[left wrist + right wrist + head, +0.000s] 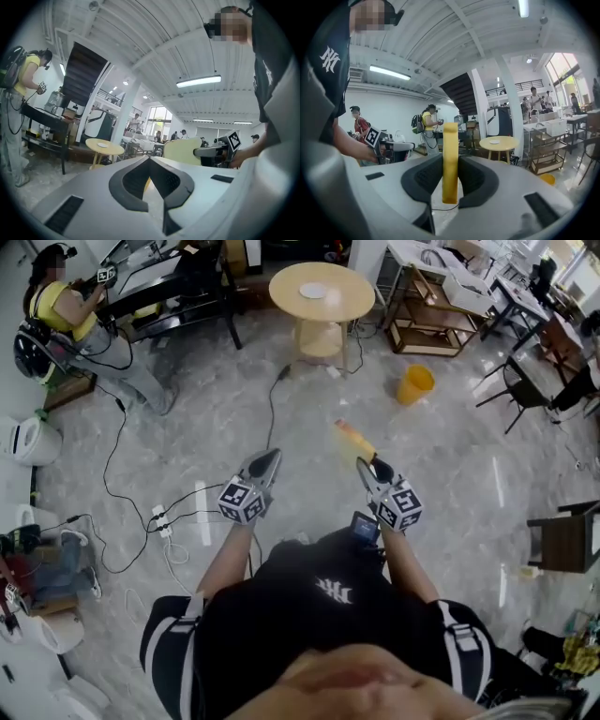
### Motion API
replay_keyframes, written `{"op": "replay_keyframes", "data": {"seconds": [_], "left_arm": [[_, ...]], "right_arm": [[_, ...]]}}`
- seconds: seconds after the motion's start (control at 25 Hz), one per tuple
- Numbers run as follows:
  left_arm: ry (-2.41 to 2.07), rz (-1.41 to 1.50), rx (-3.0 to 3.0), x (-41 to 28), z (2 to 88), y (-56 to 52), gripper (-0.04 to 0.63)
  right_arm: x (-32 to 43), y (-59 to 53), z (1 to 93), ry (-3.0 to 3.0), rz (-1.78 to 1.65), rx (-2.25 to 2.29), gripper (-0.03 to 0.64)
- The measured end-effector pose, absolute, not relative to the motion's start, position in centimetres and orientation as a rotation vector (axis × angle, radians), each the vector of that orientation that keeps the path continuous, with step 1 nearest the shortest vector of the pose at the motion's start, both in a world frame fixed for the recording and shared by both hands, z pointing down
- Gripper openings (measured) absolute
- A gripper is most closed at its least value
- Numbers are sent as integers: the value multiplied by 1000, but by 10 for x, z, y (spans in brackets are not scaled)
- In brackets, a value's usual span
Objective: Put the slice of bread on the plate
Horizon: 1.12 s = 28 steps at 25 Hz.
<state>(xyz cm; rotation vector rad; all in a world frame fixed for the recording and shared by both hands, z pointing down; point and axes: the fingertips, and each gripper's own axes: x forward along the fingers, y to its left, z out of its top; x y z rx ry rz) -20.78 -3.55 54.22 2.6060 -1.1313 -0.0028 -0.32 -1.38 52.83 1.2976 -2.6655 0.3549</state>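
Observation:
A yellow slice of bread [354, 440] stands on edge between the pads of my right gripper [366, 461], which is shut on it; the right gripper view shows the slice [450, 161] upright between the jaws. My left gripper [271, 459] is held beside it, shut with nothing in it, and its pads [161, 180] meet. Both grippers hang in the air over the floor. A white plate [314, 291] lies on a round wooden table [284, 298] some way ahead, and it is also visible as the plate [494, 141] in the right gripper view.
Black cables [272, 399] and a power strip [161, 519] lie on the marble floor between me and the table. An orange bucket [414, 383] and a wooden shelf cart [427, 320] stand right of the table. A person [66, 306] works at a black bench on the far left.

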Motion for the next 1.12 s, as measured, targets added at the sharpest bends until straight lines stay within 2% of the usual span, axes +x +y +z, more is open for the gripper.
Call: {"op": "replay_keyframes", "data": {"seconds": [0.44, 1.12], "left_arm": [[-1215, 44, 2557, -217, 560, -114, 9], [-1299, 95, 2554, -138, 543, -304, 9]], "right_arm": [[10, -106, 556, -2693, 412, 1287, 89], [74, -312, 549, -2790, 389, 1174, 89]]}}
